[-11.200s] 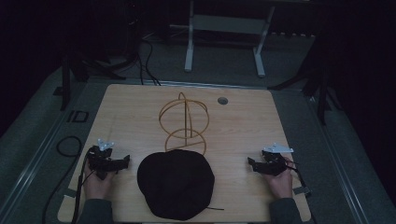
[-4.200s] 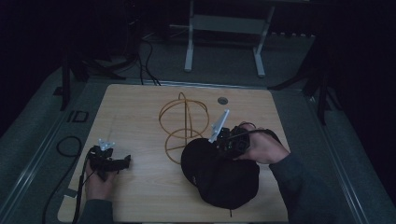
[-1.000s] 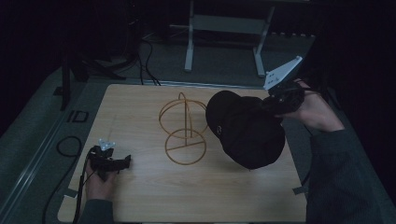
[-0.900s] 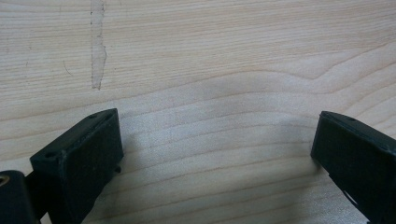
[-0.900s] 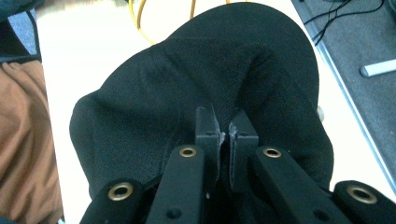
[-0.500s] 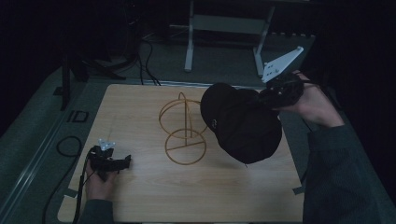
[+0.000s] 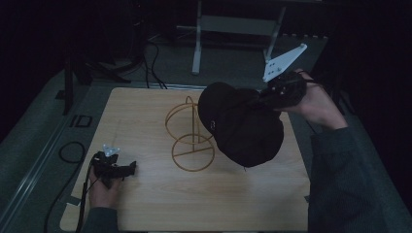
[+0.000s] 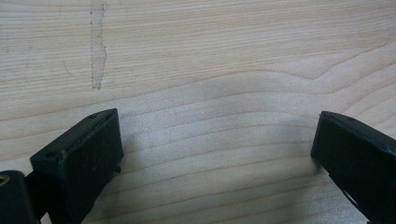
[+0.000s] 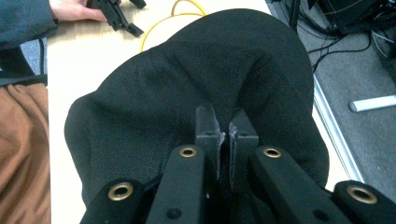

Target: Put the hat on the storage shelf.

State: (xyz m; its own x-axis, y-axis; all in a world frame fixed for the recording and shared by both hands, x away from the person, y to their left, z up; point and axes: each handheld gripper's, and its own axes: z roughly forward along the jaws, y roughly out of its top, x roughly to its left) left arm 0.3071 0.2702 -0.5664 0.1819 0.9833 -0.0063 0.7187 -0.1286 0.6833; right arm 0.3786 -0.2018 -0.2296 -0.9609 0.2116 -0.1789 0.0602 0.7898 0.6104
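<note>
A light wooden table [image 7: 160,208] bears a yellow wire stand [image 7: 190,136] and the resting left tongs [image 7: 130,168].

Black grippers [image 9: 224,128] (brass-ringed screw holes), grey-green sleeves [image 7: 340,179], brown trousers [image 9: 23,154].

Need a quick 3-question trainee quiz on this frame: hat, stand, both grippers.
1. True or false: the right gripper is shut on the black hat.
2. Where does the left gripper sit? A) on the wooden table, fingers apart with nothing between them B) on the wire stand C) clamped on the hat's brim
3. Fill in: the hat hangs to the ___ of the wire stand in the high view.

Key: 1 true; 2 A; 3 right
</note>
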